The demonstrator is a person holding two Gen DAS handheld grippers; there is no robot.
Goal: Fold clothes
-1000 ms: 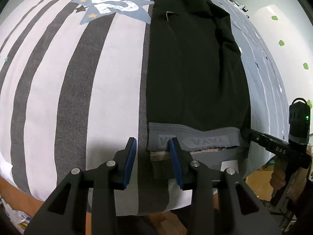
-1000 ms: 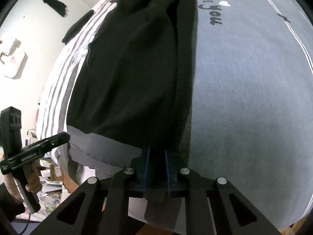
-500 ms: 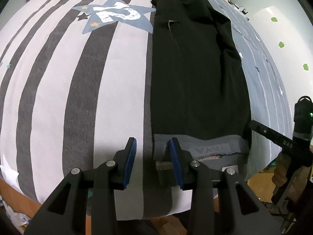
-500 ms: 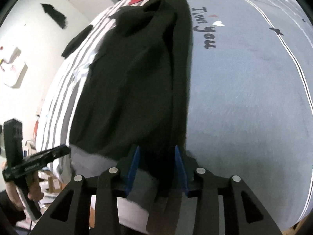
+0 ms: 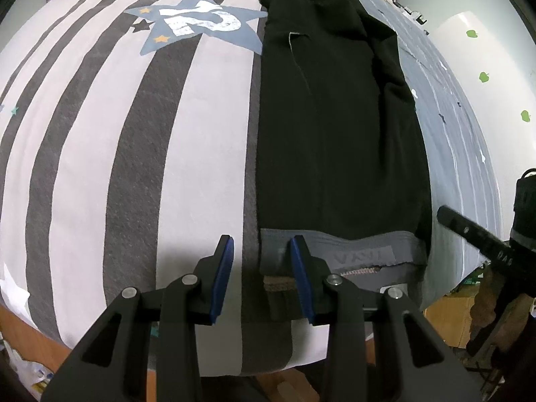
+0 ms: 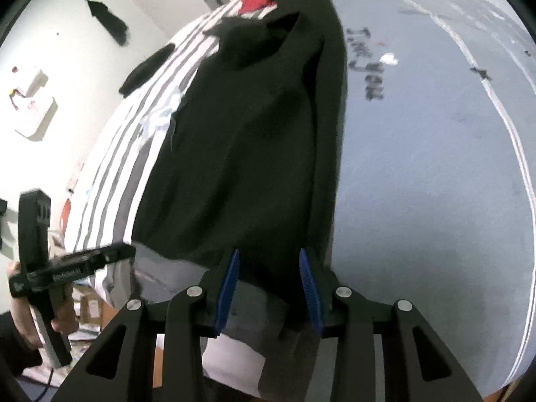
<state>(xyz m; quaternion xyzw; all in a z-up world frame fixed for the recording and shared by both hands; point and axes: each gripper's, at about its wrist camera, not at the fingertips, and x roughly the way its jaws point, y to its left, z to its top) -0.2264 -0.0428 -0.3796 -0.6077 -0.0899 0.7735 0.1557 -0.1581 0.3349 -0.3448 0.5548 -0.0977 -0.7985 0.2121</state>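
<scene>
At the near edge of the bed: both grippers sit over the waistband end of the garment.

Garment: black trousers [image 5: 338, 127], laid flat on the bed [image 5: 100, 154]; I read them as already doubled leg on leg, though the far end is too bunched to be sure.
Long axis: runs 12 to 6 in both wrist views, grey waistband [image 5: 355, 251] at 6, legs away toward 12.
From left gripper: I see the left gripper [image 5: 263, 279] straddling the trousers' left edge; the waistband corner lies at about 1 o'clock from the jaw gap, the right pad over the band, the left pad over striped bedding.
From right gripper: the right gripper [image 6: 271, 288] sits over the trousers' right edge; black cloth fills the gap and runs on toward 12.
Nearer hand: neither; each is at its own waistband corner, so I'd judge the coming fold takes both together, waistband carried toward 12.
Left jaws: parted part-way, nothing pinched; pads clear of the cloth as far as I can see.
Right jaws: parted part-way, released; cloth lies under and between the pads but is not squeezed.
Risk: the left gap is mostly over bedding, so I'd shift toward 3 before closing.
</scene>
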